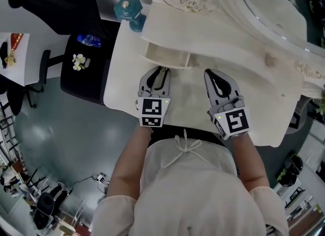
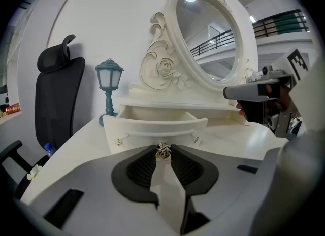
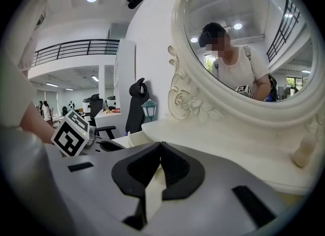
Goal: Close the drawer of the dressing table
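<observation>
The white dressing table's drawer (image 1: 165, 57) (image 2: 152, 127) stands pulled out under the mirror shelf, its inside bare. A small gold knob (image 2: 162, 150) sits at the middle of its front. My left gripper (image 1: 161, 70) (image 2: 162, 153) points at the drawer front, and its two tips pinch that knob. My right gripper (image 1: 208, 72) (image 3: 160, 144) hovers over the tabletop to the right of the drawer with its jaws together and nothing between them. It also shows at the right of the left gripper view, as the right gripper (image 2: 254, 93).
An oval mirror (image 1: 274, 11) (image 2: 208, 37) in a carved frame rises behind the drawer. A teal lantern lamp (image 1: 129, 11) (image 2: 109, 85) stands at the table's back left. A black office chair (image 1: 81, 72) (image 2: 56, 103) with a bottle (image 1: 89, 40) on it is left of the table (image 1: 127, 72).
</observation>
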{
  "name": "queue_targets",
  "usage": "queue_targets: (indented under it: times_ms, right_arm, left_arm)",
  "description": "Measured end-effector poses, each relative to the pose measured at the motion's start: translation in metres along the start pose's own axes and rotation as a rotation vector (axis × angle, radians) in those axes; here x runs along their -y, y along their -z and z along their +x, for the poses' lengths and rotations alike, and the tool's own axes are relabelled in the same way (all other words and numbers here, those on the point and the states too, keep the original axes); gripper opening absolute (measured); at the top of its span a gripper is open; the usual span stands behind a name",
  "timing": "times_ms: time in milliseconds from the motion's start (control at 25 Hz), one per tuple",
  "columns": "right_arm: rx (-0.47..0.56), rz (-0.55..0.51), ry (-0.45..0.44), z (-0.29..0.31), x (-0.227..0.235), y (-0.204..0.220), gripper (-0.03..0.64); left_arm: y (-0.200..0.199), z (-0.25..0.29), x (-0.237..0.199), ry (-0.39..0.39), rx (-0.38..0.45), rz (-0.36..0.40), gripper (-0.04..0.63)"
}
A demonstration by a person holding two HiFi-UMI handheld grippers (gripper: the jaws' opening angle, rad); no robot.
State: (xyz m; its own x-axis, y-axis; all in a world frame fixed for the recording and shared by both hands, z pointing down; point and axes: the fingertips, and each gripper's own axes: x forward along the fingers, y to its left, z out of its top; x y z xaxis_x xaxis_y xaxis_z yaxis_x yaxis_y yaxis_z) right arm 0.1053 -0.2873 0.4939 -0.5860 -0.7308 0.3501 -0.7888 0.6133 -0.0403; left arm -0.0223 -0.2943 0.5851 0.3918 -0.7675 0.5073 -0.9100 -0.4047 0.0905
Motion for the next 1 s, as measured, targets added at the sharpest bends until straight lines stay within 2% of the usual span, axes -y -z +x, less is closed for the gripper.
queue_targets:
  times_ms: [160,520,800,1000]
  right_arm:
    - [0.005,0.009,0.005,-0.003,0.003,-0.001,0.008]
    - [0.031,0.036,0.001,-0.003,0.004,-0.001,0.008]
    - [0.052,0.066,0.045,-0.003,0.009,-0.003,0.007]
    - [0.078,0.077,0.052,0.000,0.013,-0.007,0.008]
  left_arm:
    - [0.000,0.000,0.001,-0.001,0.002,-0.016,0.104]
    - [-0.003,0.007,0.000,-0.001,-0.017,0.000,0.104]
    - [-0.008,0.018,0.003,0.025,-0.039,-0.032,0.104]
    - [-0.016,0.027,0.001,0.022,-0.021,-0.028,0.104]
